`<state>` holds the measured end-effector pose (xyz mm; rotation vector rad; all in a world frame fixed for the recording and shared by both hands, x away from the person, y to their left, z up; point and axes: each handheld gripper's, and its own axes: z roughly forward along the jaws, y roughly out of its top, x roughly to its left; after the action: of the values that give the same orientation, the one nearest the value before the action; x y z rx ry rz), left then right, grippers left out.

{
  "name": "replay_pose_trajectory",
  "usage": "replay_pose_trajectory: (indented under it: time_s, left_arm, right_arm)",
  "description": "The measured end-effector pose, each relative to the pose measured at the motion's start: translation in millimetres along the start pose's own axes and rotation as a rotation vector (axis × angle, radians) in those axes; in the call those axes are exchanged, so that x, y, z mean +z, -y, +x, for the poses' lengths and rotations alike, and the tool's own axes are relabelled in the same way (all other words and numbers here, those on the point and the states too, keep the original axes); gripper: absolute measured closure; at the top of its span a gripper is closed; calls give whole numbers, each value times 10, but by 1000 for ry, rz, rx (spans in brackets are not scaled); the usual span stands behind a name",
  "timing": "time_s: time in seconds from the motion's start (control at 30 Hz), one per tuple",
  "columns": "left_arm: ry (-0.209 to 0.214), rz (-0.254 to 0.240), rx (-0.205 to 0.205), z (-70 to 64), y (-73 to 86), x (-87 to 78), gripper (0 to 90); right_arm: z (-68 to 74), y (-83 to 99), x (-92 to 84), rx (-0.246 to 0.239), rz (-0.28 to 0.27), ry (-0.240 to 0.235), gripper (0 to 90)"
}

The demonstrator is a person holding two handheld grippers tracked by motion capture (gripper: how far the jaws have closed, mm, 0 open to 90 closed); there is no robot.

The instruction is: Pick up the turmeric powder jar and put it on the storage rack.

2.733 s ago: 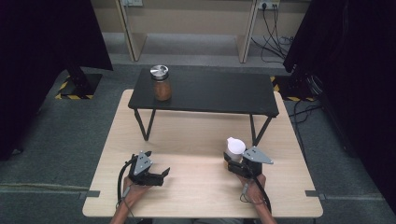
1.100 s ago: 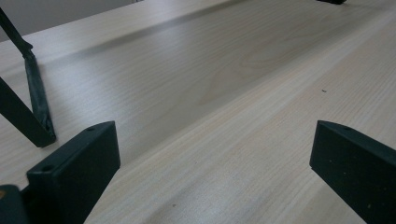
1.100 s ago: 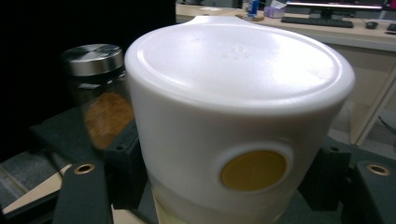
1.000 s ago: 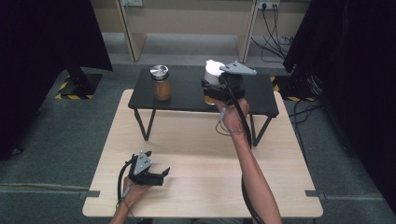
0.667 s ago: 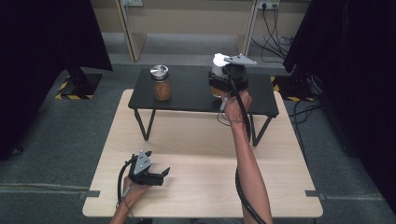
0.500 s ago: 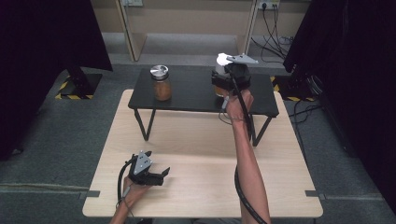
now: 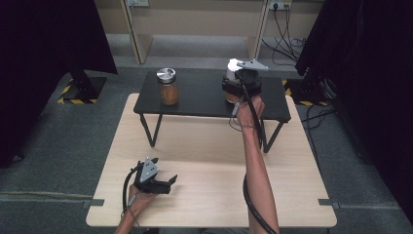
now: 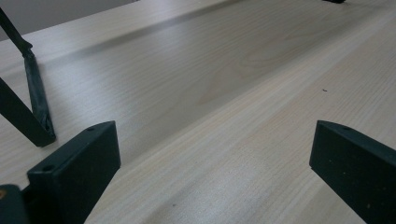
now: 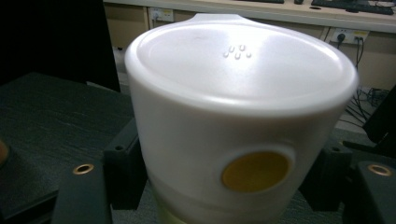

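Right gripper (image 7: 233, 82) clamps the white container (image 9: 238, 116) over the black stand (image 7: 204, 105) at upper centre, left gripper (image 7: 165, 183) wide open and empty, and a hasty release could topple it.

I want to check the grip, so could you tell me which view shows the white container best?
The right gripper view: the white container sits close up between the jaws, its lid and a yellow round window plain. The high view shows it small, mostly hidden behind the right gripper on the black shelf. The left gripper view faces the wooden table.
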<state>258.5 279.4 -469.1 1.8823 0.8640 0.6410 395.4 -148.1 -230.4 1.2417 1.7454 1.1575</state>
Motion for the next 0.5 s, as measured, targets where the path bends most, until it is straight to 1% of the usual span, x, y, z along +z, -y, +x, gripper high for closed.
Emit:
replay_pose_trajectory:
  time_s: [0.03, 0.07, 0.1, 0.17, 0.23, 0.27, 0.3, 0.33, 0.4, 0.43, 0.5]
  left_arm:
    - [0, 0, 1, 0, 0, 0, 8]
    - [0, 0, 1, -1, 0, 0, 9]
    - [0, 0, 2, -2, 0, 1, 8]
    - [0, 1, 2, -2, -1, 1, 9]
    - [0, 0, 2, -1, -1, 0, 9]
    - [0, 0, 3, -2, -1, 0, 9]
    - [0, 3, 3, -3, -5, 0, 9]
    - [-1, 3, 4, -4, -6, 0, 9]
    - [-1, 4, 3, -5, -7, 1, 9]
    - [-1, 4, 3, -5, -8, 1, 9]
    - [-1, 4, 2, -5, -8, 1, 9]
  right_arm:
    - [-27, -14, 3, -9, 11, -11, 260]
    - [-53, -34, 12, -14, 26, -20, 204]
    - [-72, -38, 12, -14, 32, -22, 167]
    - [-146, -10, -11, 1, 18, -40, 94]
    - [-280, 24, -34, 9, 4, -90, 8]
    - [-372, 31, -31, 13, 8, -128, 1]
    - [-429, 43, -30, 19, 11, -147, 0]
    - [-460, 75, -45, 15, 1, -154, 1]
    - [-563, 147, -96, -16, -27, -202, 0]
    - [-586, 177, -129, -36, -38, -210, 0]
    - [-657, 225, -183, -43, -48, -237, 0]
